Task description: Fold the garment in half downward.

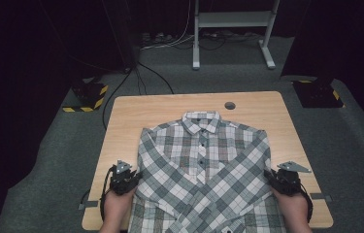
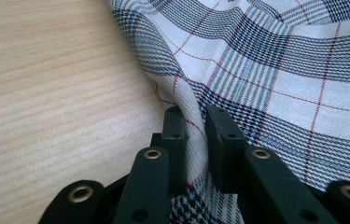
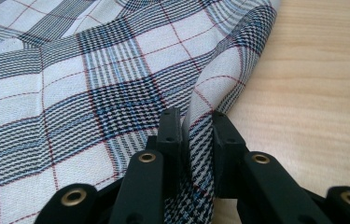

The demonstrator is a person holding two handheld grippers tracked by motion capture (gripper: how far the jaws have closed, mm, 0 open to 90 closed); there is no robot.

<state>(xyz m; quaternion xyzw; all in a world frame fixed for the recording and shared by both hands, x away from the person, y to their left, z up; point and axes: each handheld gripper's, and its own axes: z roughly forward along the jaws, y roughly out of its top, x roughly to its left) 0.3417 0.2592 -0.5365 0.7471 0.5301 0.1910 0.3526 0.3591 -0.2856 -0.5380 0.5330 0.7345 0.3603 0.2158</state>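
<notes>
shirt (image 1: 204, 165) lies buttoned on the table (image 1: 126, 111), sleeves crossed; left gripper (image 2: 196, 122) and right gripper (image 3: 195, 125) each pinch a side edge, ready to lift and fold it.

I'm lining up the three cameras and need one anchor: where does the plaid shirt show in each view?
High view: the plaid shirt lies buttoned at the table's middle, sleeves crossed.
Left gripper view: its edge fills the right and top, pinched into a fold between the jaws.
Right gripper view: it covers the left and middle, a fold pinched likewise.
Shared landmark: the light wood table.
</notes>
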